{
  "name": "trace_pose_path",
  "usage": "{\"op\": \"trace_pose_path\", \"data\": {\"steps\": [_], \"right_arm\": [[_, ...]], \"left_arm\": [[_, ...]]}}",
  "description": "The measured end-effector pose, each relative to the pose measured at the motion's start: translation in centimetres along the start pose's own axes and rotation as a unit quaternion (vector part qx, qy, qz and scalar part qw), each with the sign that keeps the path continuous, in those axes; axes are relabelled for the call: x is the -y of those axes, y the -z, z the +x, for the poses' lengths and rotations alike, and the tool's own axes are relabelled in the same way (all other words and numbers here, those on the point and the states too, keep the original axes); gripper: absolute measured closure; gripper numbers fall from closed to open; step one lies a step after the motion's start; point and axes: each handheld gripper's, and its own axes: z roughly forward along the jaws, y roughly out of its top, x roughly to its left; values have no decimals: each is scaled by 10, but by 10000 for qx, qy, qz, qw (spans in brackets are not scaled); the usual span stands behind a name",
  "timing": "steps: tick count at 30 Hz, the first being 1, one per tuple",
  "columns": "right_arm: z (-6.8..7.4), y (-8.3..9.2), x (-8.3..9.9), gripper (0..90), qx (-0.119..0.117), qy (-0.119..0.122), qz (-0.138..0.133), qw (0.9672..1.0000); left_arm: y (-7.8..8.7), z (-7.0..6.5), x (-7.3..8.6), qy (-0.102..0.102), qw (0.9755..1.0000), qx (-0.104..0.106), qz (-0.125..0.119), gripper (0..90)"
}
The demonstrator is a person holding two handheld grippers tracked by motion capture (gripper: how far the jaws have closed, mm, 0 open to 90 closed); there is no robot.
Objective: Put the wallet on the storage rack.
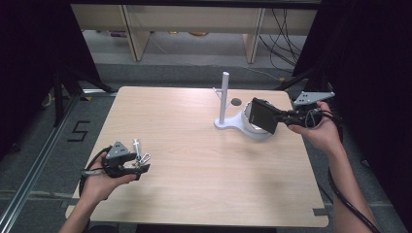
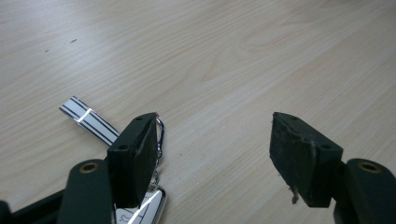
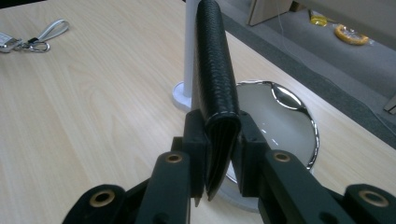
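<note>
My right gripper point(image 1: 281, 116) point(image 3: 219, 140) is shut on a black leather wallet point(image 1: 263, 115) point(image 3: 212, 70). It grips the wallet at the folded edge and holds it upright, just above a white stand's round dish point(image 1: 257, 133) point(image 3: 280, 116). The stand's white post point(image 1: 224, 97) point(image 3: 189, 56) rises right behind the wallet. A bunch of keys with a striped strap point(image 1: 139, 151) point(image 2: 88, 119) point(image 3: 28, 39) lies at the table's near left. My left gripper point(image 1: 138, 167) point(image 2: 215, 140) stands open low over the table, its left jaw beside the keys and bare wood between the jaws.
The light wooden table point(image 1: 194, 160) has a small dark hole point(image 1: 236, 102) beside the stand. Its right edge runs close under my right hand. Beyond the far edge are grey floor, shelf legs point(image 1: 133, 34) and cables point(image 1: 284, 39).
</note>
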Motion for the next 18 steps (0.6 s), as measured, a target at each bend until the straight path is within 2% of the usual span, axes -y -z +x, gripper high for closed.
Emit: {"op": "trace_pose_path", "data": {"steps": [7,10,18], "right_arm": [[-9,-9,-1,784,105,44,25,9999],[-11,-12,-3,784,160,25,104,9998],[-18,-24,-5,784,230,106,235,9994]], "left_arm": [[0,2,1,1,10000,13,33,323],[0,1,2,48,10000,10,46,323],[-1,2,3,8,10000,28,67,322]]}}
